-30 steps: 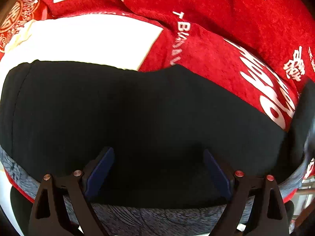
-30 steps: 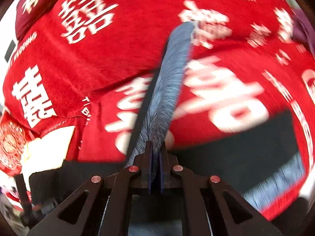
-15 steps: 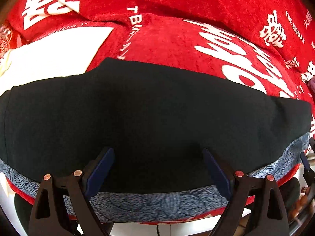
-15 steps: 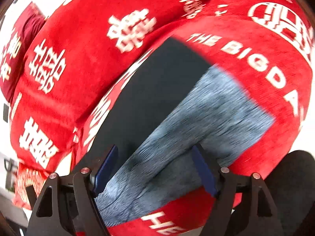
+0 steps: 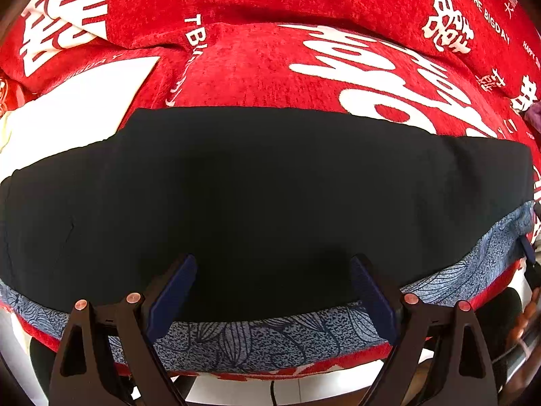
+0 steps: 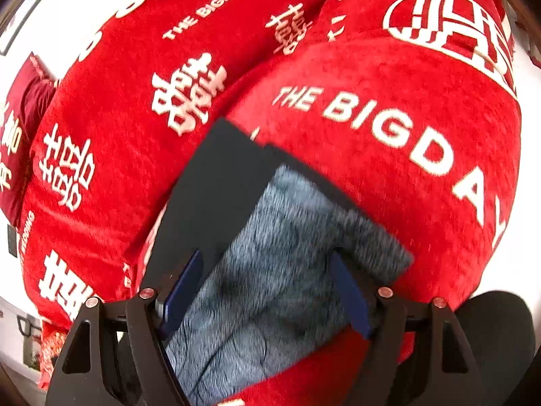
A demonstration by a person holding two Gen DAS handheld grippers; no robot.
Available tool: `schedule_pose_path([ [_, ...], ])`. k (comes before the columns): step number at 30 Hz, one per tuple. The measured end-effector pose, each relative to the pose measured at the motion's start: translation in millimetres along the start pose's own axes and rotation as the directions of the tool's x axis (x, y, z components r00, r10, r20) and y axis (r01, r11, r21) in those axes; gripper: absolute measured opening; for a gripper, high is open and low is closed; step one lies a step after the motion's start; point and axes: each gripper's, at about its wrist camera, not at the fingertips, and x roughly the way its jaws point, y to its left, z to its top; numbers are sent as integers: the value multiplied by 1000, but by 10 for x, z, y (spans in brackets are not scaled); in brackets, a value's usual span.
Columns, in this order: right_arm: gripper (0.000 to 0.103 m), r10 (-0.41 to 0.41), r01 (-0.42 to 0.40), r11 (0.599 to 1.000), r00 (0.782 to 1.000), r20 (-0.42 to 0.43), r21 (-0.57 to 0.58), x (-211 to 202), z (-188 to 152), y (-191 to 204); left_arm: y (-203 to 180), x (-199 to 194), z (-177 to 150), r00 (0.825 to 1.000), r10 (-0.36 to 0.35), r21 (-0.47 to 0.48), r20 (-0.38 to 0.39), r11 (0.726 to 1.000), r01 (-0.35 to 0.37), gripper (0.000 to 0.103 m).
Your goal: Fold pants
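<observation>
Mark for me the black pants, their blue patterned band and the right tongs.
black pants (image 5: 263,189), left wrist view, middle of the flat black panel.
blue patterned band (image 5: 263,341), left wrist view, strip along the pants' near edge.
right tongs (image 6: 267,291), right wrist view, midway between the open fingertips.

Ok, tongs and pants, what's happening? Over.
Left tongs open, right tongs open. Pants flat on red blanket, unheld. Nothing blocking.

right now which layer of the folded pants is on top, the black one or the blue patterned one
The black layer is on top. It covers most of the pants, leaving the blue patterned layer showing only as a strip along the near edge.
</observation>
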Motion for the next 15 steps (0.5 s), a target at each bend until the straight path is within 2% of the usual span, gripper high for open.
schedule_pose_path([
  [1,79,9,-9,1000,1000,7,15,19,37,-33,-9,3,2,1000,0,1,0,1000,0,92],
  [2,74,18,-18,1000,1000,-4,21,73,63,-48,-30,14,7,1000,-1,3,-1,1000,1,92],
  [4,39,-8,8,1000,1000,-7,-19,115,97,-6,-73,36,14,1000,1,8,-5,1000,-1,92],
  [5,2,-16,16,999,1000,-16,-41,135,128,13,-97,45,16,1000,3,12,-6,1000,-3,92],
  [8,3,49,-50,999,998,-43,-21,105,208,-17,-160,61,21,1000,-3,17,-8,1000,4,92],
  [15,3,74,-78,983,997,-28,-165,-127,296,228,-217,109,54,1000,-5,1,-6,1000,5,92],
])
